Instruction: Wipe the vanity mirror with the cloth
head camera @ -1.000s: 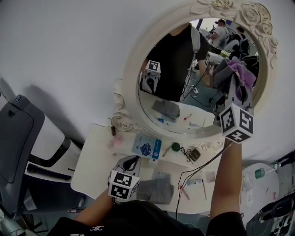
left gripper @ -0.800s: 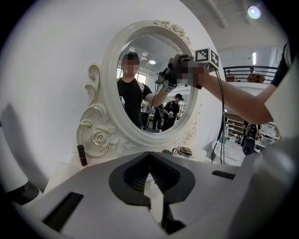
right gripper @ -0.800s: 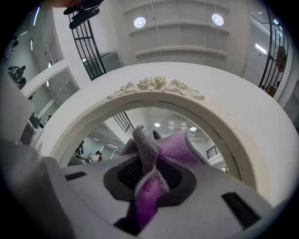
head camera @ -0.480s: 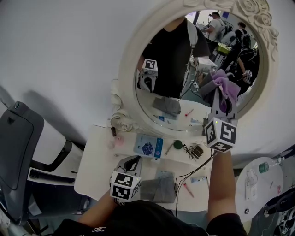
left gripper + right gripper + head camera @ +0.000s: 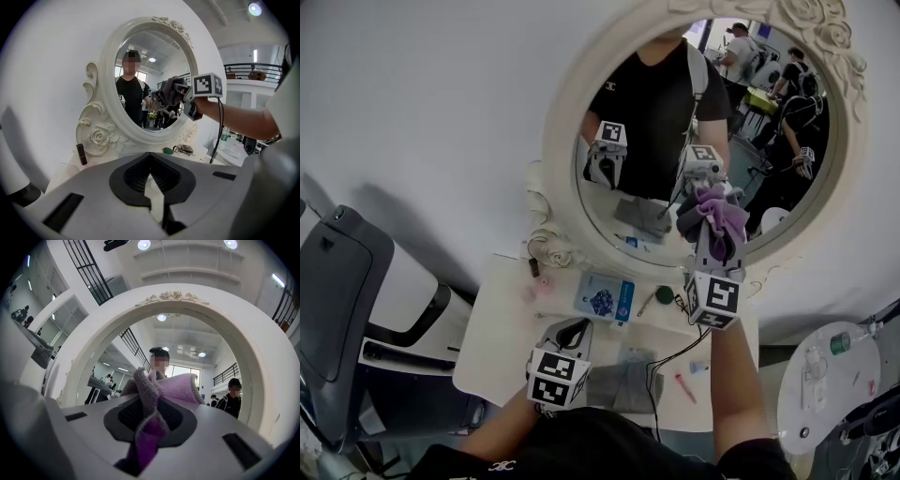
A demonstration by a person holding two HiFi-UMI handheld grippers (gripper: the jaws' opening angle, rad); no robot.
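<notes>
The oval vanity mirror (image 5: 647, 122) in its white rose-carved frame (image 5: 562, 150) stands on the white table (image 5: 502, 337). A purple and grey cloth (image 5: 717, 214) is pressed to the lower right of the glass, and my right gripper (image 5: 710, 246) is shut on it. In the right gripper view the cloth (image 5: 154, 399) bunches between the jaws in front of the mirror frame (image 5: 173, 296). My left gripper (image 5: 567, 333) hangs low over the table, shut and holding nothing. The left gripper (image 5: 151, 180) faces the mirror (image 5: 140, 79), where the cloth (image 5: 171, 91) shows on the glass.
On the table lie a blue packet (image 5: 602, 300), a green round lid (image 5: 662, 295), a grey cloth (image 5: 623, 384), a dark tube (image 5: 532, 266) and cables. A grey chair (image 5: 337, 281) stands at the left, a round white side table (image 5: 825, 375) at the right.
My right gripper has slid the cloth left and down across the glass, from the right side toward the lower middle. The left gripper has stayed where it was.
</notes>
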